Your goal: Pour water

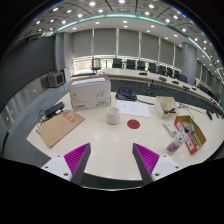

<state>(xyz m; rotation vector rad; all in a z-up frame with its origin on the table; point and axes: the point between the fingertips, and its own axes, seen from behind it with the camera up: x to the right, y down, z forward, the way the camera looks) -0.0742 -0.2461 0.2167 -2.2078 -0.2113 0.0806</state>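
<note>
Two pink-padded fingers of the gripper (111,160) stand spread apart with nothing between them, above the near edge of a pale table (110,150). Beyond them, at eleven o'clock, a flat brown board (59,127) lies slantwise. At twelve sits a small white cup (112,118), upright; its contents cannot be seen. A red disc (134,124) lies just right of it. At two o'clock, a box of colourful packets (188,131); no writing readable. Farther back, a white boxy appliance (90,93)
</note>
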